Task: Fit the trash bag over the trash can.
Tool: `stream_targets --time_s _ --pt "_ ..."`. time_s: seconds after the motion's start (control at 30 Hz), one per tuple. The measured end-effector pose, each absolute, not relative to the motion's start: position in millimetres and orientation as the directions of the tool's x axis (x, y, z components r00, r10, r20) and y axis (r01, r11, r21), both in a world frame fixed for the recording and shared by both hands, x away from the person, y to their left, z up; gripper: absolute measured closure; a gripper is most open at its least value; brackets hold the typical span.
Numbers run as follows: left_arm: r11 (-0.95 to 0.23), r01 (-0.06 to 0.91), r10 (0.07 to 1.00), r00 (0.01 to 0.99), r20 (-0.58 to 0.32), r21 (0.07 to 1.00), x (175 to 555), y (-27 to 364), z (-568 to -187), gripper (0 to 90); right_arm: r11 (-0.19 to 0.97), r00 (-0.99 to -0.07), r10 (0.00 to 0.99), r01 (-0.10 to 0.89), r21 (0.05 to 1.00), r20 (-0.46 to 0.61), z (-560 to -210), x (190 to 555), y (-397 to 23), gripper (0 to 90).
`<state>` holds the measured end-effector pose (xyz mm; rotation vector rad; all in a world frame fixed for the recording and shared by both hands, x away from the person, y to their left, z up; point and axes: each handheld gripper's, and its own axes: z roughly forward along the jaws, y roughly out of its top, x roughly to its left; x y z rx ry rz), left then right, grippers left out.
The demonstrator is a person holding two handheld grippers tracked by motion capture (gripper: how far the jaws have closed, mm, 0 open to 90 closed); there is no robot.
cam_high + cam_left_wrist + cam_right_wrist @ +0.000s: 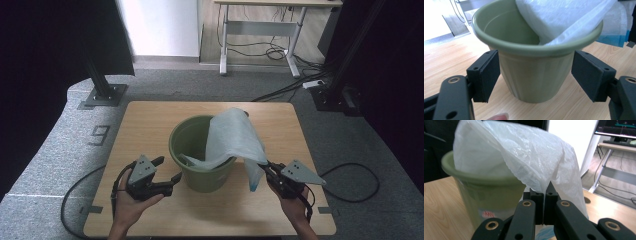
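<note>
Bucket (202,160) first: the green plastic pail stands upright mid-tabletop (150,120), and my left gripper (167,172) sits just beside its left wall with jaws spread wide either side of it in the left gripper view, touching nothing. My right gripper (267,168), just right of the bucket, has its jaws pinched together on an edge of the white plastic bag (235,137), which drapes from inside the bucket over the right rim, its long axis slanting down toward that gripper. Beyond the bucket I see grey carpet (60,135), cables (280,50) and a desk frame (260,30).
</note>
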<state>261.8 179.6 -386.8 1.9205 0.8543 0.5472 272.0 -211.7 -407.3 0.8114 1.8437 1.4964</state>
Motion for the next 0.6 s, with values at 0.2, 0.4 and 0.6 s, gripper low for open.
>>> stream_targets --time_s 0.2,0.4,0.6 --pt "-0.3 0.357 0.768 0.64 0.002 0.885 270 171 -379 22.5 0.198 -0.639 0.76 0.055 0.979 -0.118 -388 276 -199 86.3" --pt "-0.281 0.358 0.766 0.643 -0.017 0.89 274 161 -376 22.5 0.223 -0.644 0.752 0.053 0.973 -0.137 -376 281 -188 85.2" --pt "-0.306 0.345 0.743 0.669 -0.003 0.887 279 144 -373 23.3 0.234 -0.647 0.748 0.052 0.971 -0.146 -371 282 -178 84.5"
